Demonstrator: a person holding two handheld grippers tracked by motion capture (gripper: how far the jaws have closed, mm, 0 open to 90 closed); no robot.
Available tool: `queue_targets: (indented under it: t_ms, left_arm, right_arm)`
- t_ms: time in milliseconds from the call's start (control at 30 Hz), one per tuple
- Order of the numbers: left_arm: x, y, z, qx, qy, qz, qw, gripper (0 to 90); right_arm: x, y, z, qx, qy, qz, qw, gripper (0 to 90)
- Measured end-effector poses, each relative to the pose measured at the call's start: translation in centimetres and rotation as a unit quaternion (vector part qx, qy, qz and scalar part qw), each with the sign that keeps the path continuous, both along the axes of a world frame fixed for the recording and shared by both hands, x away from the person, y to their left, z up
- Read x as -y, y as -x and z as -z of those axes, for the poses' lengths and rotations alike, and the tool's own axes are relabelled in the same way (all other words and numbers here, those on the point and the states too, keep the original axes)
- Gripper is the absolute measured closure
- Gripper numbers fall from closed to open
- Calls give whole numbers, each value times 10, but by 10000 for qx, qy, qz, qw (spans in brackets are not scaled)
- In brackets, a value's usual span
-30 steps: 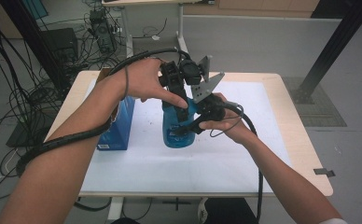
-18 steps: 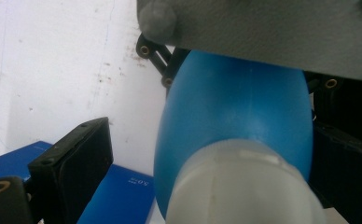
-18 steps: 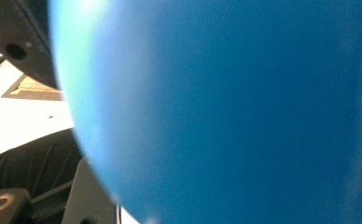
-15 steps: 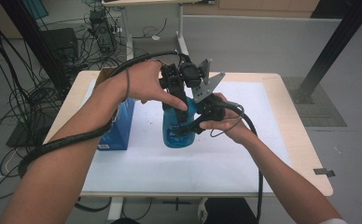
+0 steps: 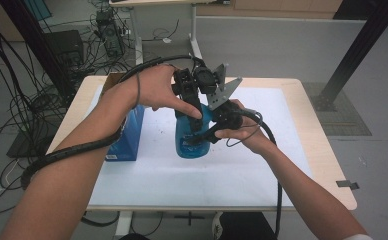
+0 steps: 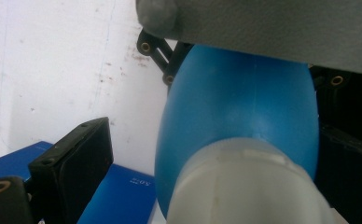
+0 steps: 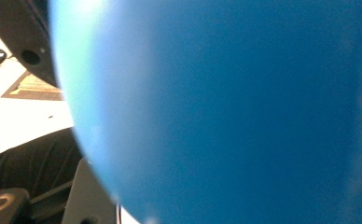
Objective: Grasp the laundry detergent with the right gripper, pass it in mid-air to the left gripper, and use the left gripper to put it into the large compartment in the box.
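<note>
A blue bottle stands upright on the white mat in the middle of the table. My right gripper comes in from the right and is shut on the bottle's body, which looms close in the right gripper view. My left gripper points down over the bottle's top. In the left gripper view its jaws stand either side of the white cap above the blue shoulder. The left jaw stays clear of the cap with a gap, so this gripper is open.
A blue box stands on the mat just left of the bottle, and it also appears low in the left gripper view. The wooden table edge runs along the right. Cables and equipment lie on the floor at left.
</note>
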State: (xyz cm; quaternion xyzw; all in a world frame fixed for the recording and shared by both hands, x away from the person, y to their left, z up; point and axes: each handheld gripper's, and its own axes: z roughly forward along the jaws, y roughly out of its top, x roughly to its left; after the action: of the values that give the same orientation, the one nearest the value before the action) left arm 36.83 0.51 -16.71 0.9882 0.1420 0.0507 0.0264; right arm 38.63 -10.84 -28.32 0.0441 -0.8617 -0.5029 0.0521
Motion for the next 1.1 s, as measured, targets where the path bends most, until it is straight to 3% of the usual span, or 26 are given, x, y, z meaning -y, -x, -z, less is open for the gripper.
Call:
queue_targets:
  t_ms: [33,533,833,1100]
  left_arm:
    - [0,0,0,0,0,0,10000,55]
    - [-2,0,-2,23,-33,-3,10000,57]
    - [-1,0,-2,19,-32,0,10000,58]
    - [-1,0,-3,34,-53,-12,10000,58]
  right_arm:
    - [0,-1,0,86,1,-9,10000,435]
    - [-1,0,0,-24,-3,-21,10000,435]
    - [0,-1,1,57,20,-12,10000,434]
    - [1,0,1,-51,21,6,10000,435]
